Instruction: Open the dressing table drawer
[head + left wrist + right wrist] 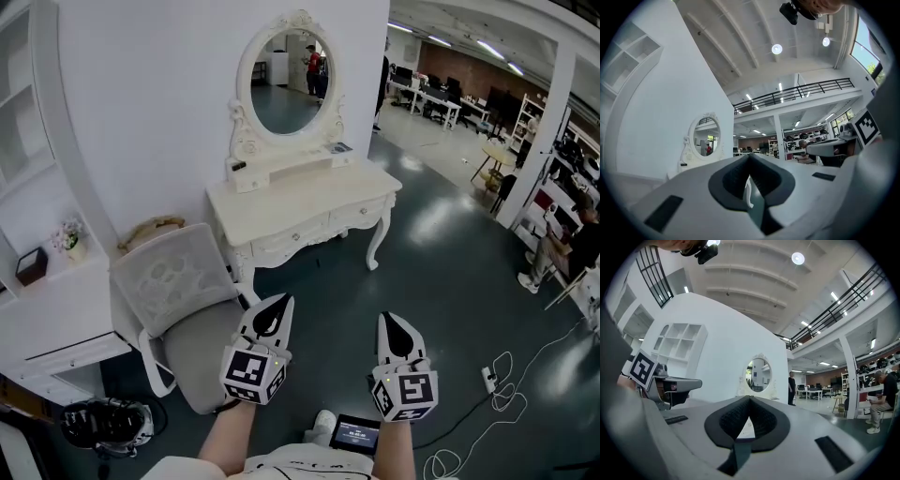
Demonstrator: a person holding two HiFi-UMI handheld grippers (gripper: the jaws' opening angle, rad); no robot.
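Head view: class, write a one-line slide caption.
Shut, the left tool and right tool face the white dressing table, drawers closed.

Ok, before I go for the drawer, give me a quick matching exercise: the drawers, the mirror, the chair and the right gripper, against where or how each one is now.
1. drawers
2. mirror
3. chair
4. right gripper

A. jaws together, nothing between them
B. closed, in the front of the dressing table
C. stands left of the table in the head view
D. upright at the back of the tabletop

Pairs: 1-B, 2-D, 3-C, 4-A.
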